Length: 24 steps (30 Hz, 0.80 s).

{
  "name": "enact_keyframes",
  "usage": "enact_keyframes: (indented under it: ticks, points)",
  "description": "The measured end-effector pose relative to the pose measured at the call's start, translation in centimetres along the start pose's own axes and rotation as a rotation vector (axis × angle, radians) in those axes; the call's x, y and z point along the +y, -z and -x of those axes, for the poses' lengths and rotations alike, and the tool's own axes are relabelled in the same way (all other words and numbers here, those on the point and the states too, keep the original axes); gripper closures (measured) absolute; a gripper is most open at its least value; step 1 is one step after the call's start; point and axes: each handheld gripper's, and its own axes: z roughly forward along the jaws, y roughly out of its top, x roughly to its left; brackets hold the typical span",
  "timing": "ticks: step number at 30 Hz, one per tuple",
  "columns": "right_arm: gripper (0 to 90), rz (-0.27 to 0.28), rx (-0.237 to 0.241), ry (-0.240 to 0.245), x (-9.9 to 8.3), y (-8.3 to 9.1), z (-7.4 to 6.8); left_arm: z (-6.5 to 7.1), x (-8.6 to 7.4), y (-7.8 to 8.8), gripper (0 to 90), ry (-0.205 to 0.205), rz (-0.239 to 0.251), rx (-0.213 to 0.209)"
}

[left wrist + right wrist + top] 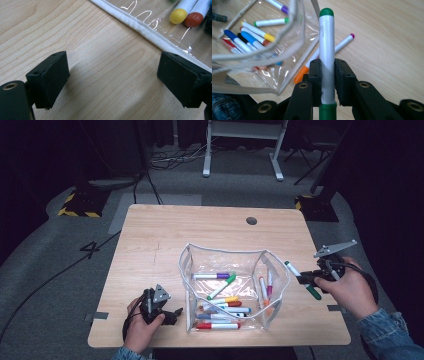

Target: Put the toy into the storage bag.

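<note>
A clear plastic pouch with white piping stands open at the table's middle, with several coloured markers lying in it. To its right, above the table, my right gripper is shut on a white marker with green ends. In the right gripper view the green marker stands up between the pads of the right gripper, near the pouch's wall. Left of the pouch, my left gripper sits low by the front edge. Its jaws are open over bare wood, beside the pouch's white rim.
A pink-tipped marker and an orange-tipped one lie on the table at the pouch's right edge. Yellow and red marker caps show through the plastic. The wooden table has a dark round hole at the back.
</note>
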Motion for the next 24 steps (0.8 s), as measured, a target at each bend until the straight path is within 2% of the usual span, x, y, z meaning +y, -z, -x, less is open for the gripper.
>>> enact_keyframes:
  ticks: [1,6,13,19,24]
  points:
    - [76.7,0.004,-0.002,0.011,0.5,0.4,-0.2,-0.1,0.0,0.0,10.7,-0.009,-0.001,0.007]
    - [76.7,0.033,0.015,0.073,3.1,2.0,-1.6,-0.1,0.1,-0.1,9.9,-0.005,-0.005,-0.001]
    - [76.7,0.036,0.043,0.165,6.6,2.8,-4.3,0.0,0.2,-0.3,8.0,-0.002,-0.003,0.0]
    - [76.6,0.016,0.076,0.242,9.1,2.2,-6.8,0.0,0.3,-0.3,6.9,-0.001,-0.011,-0.005]
    - [76.7,-0.008,0.119,0.306,10.6,0.8,-8.9,0.1,0.3,-0.4,6.2,0.003,-0.008,-0.001]
